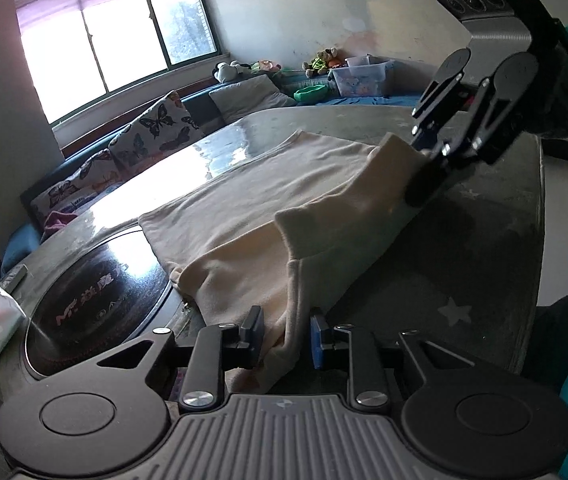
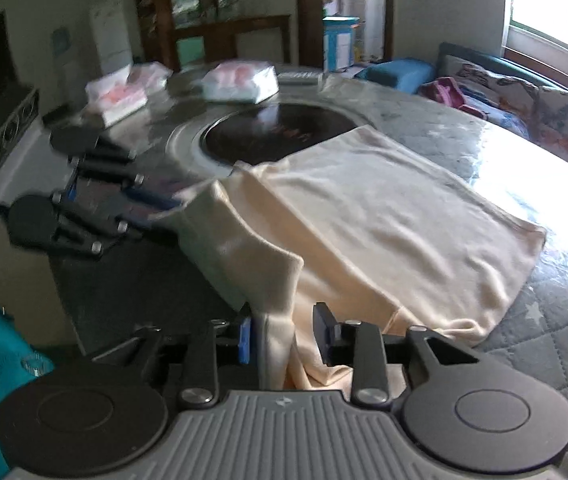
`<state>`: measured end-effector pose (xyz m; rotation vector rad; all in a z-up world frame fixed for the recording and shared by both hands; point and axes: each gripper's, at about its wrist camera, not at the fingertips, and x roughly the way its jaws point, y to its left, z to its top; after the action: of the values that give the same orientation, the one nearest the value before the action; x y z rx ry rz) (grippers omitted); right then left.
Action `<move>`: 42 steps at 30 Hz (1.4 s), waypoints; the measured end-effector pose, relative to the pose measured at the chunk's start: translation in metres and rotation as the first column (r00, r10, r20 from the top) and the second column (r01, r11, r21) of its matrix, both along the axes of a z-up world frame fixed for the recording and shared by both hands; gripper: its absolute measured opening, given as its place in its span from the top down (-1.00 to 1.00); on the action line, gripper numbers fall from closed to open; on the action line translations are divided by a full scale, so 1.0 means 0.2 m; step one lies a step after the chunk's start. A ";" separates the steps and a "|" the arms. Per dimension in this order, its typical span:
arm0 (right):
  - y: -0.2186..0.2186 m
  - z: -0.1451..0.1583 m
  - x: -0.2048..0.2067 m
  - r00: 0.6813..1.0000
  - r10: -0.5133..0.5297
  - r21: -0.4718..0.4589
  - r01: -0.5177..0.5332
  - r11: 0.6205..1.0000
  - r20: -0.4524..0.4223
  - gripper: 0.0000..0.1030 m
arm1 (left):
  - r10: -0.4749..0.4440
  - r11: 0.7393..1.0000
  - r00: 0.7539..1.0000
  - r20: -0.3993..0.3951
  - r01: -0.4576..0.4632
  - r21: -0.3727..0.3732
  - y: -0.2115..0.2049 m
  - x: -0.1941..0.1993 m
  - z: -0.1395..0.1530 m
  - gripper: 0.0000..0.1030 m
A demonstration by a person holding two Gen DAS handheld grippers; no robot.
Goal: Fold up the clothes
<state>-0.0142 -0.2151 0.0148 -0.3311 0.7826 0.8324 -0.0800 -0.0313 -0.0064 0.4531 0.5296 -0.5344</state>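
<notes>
A: Shirt (image 1: pixel 267 184), cream, lies spread over the table (image 1: pixel 464 248), its far hem running toward the glare at the far edge and one corner reaching the black round plate (image 1: pixel 95 280) set in the table's middle.

B: And the near edge?

A: Lifted. Both grippers have it off the surface, so it forms a raised ridge between them along the near edge of the table.

B: How are the fingers set?

A: The left gripper (image 1: pixel 288 338) has its fingers narrow with a fold of cloth between them; I judge it pinched, though a gap shows beside the cloth. The right gripper (image 2: pixel 284 336) looks the same, with a hanging fold between its pads. That view is blurred, so how firm the hold is I cannot tell.

B: How will it handle?

A: Light and soft, I think. It sags between the two holds and creases easily, so it will not keep a line by itself. Thin knit could slip from a shallow pinch.

B: Where would you hold it?

A: At the hem or seam, well in from the edge, both grippers level and apart enough to keep the ridge taut. Carrying it toward the far hem should lay a clean fold.

B: Anything in the way?

A: Tissue packs (image 2: pixel 239 80) sit at the table's far edge in the right view, clear of the cloth.
</notes>
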 end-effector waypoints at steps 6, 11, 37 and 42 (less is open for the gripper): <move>0.03 -0.04 -0.04 1.000 -0.002 -0.001 0.002 1.000 0.024 0.73 | -0.005 1.000 1.000 0.031 0.004 0.023 -0.01 -0.02 -0.01 0.82; 0.01 0.00 -0.09 0.999 -0.013 0.027 0.012 1.000 0.048 0.79 | 0.021 0.999 0.999 0.028 -0.020 -0.037 0.01 -0.05 0.05 0.89; -0.16 0.36 -0.18 0.989 -0.105 0.113 0.093 0.989 0.105 0.82 | 0.015 0.980 0.999 0.043 -0.007 -0.199 -0.02 0.08 0.37 0.90; -0.16 0.35 0.03 0.985 -0.133 0.099 0.122 0.988 0.108 0.83 | 0.013 0.982 1.000 0.026 -0.008 -0.188 -0.04 0.33 0.35 0.90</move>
<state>-0.0088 -0.2479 0.0845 -0.2420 0.6497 0.7200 -0.0142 -0.0392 0.0643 0.2770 0.4505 -0.5621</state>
